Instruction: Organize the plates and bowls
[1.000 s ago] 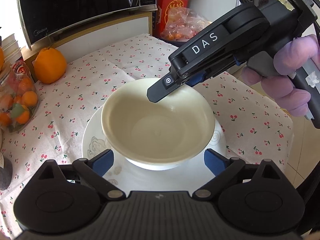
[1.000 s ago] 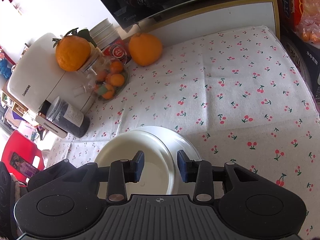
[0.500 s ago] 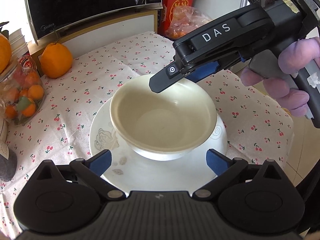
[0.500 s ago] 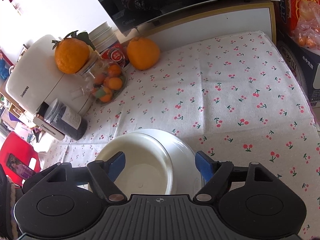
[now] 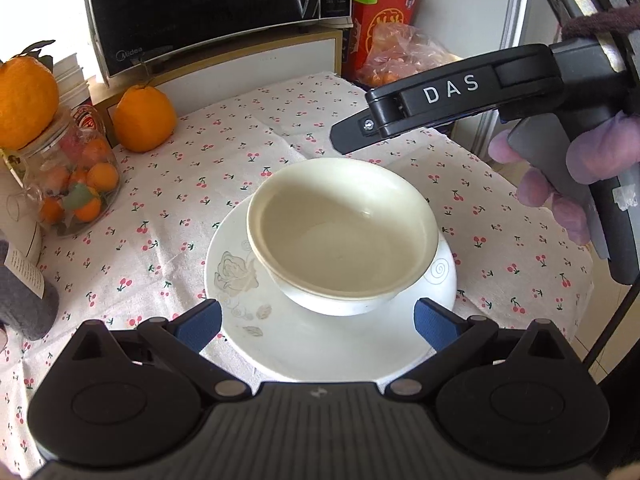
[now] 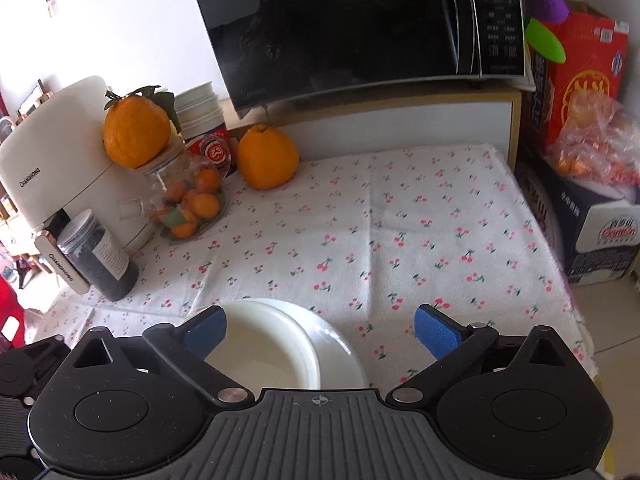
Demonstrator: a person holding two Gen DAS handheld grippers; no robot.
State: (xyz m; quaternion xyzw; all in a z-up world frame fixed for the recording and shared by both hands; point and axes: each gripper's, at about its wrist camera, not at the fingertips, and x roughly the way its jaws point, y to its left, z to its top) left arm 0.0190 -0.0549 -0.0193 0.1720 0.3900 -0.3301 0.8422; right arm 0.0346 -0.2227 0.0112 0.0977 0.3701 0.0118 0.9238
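Two blue-padded fingers of the left claw [image 5: 317,322] stand wide apart at the bottom of the left wrist view, holding nothing, with the near rim of the plate [image 5: 360,348] between them. The cream bowl [image 5: 342,232] sits upright on that plate at the centre of the frame, on the cherry-print tabletop [image 5: 240,152]. At the upper right, the right claw [image 5: 348,138] shows side-on above and beyond the bowl, apart from it, gripped by a gloved hand [image 5: 576,172]; its opening cannot be told from here. An orange [image 5: 143,120] lies at upper left below the microwave [image 5: 216,8].

In the right wrist view, the right claw [image 6: 320,332] is spread wide and empty at the bottom of the frame. The bowl [image 6: 260,348] on the plate [image 6: 340,356] lies at lower centre, just inside the left finger. A jar of small fruit [image 6: 188,200] stands at middle left.
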